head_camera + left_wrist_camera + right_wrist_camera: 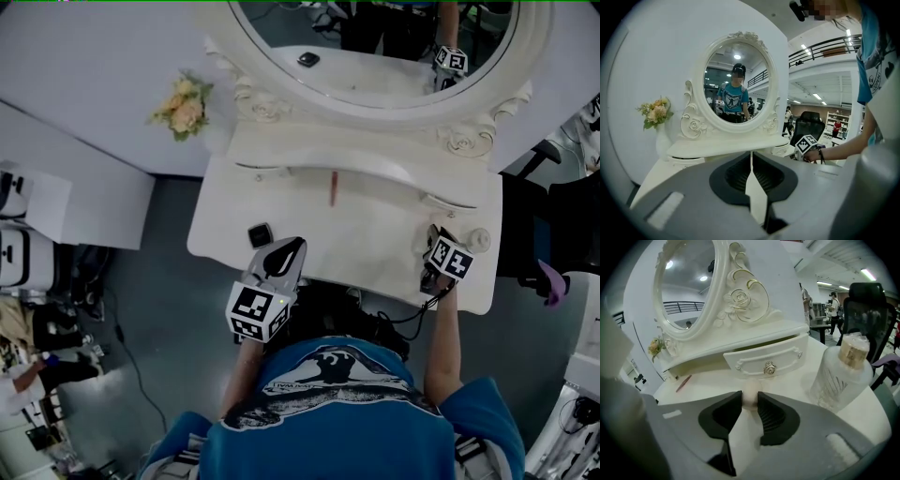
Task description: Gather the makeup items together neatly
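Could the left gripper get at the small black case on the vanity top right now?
Probably yes. The black case lies on bare tabletop just beside the left gripper, nothing between them; its fingers are together, so they would have to open first.

The person wears a blue short-sleeved T-shirt [347,422] with a dark graphic print. The grey left claw [751,159] and right claw [750,397] have black ribbed pads [774,416] and black-and-white marker cubes [255,311].

Bare tabletop [375,234] mid-desk; glass bottle [841,373] blocks the right edge.
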